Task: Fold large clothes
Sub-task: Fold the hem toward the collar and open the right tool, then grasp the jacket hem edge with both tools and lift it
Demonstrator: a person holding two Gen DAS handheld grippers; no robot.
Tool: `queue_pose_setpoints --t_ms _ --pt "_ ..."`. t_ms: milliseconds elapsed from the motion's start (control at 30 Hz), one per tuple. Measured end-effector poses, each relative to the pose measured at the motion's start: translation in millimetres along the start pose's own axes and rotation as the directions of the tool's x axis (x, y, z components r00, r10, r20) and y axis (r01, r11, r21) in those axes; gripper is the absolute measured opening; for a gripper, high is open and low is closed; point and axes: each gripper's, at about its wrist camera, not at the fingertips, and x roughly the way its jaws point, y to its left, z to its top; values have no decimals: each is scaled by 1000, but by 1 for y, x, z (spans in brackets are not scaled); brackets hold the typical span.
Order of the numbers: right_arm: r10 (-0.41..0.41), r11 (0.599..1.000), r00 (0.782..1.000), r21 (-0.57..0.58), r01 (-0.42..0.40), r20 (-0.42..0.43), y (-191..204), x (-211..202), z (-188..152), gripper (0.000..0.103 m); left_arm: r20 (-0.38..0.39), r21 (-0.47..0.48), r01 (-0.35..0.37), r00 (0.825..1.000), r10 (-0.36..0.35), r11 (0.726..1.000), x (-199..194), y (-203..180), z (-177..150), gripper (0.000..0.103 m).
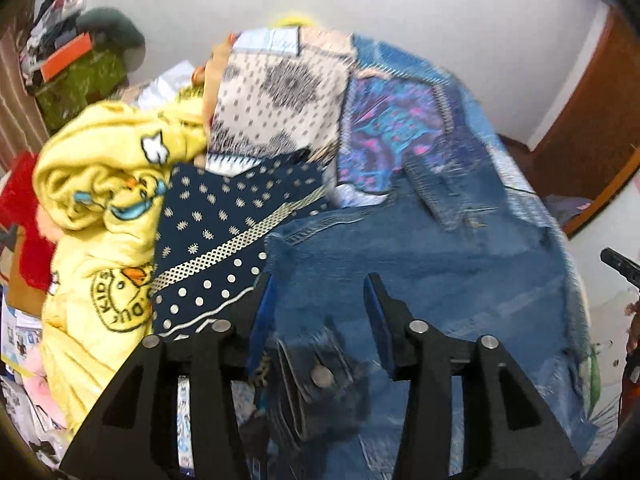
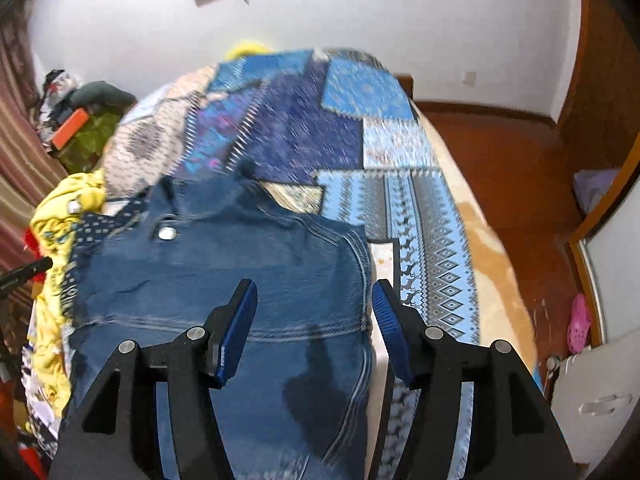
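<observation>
**Two open grippers over denim on a bed**

A large blue denim garment [image 2: 240, 280] lies spread on a bed covered by a blue patchwork quilt [image 2: 420, 208]. The left gripper [image 1: 320, 296] and right gripper [image 2: 314, 304] hover above the denim, jaws apart, gripping nothing. A crumpled yellow cartoon-print blanket [image 1: 100, 200] and navy dotted cloth [image 1: 224, 232] lie beside it.
</observation>
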Motion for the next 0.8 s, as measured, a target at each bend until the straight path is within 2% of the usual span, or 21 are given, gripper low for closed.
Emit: queue_pose_setpoints --t_ms 267,367,467,667,800 --pt "9 994 997 -105 -1 74 29 -65 -23 61 44 67 39 998 -42 997 -71 -24 -43 50" --pt "27 992 996 -123 -16 81 34 -81 -46 62 49 77 52 997 -55 996 -89 -27 -70 55" --pt "39 991 997 -131 -30 72 35 -86 -68 64 42 88 45 998 -49 995 -99 -28 -99 56" --pt "28 994 999 -105 -26 24 27 -83 -116 64 -36 25 64 997 -63 998 -93 -12 -165 59" --pt "-25 999 999 -41 26 19 11 -82 -151 64 -130 -11 16 991 -17 1000 -78 1 -212 59"
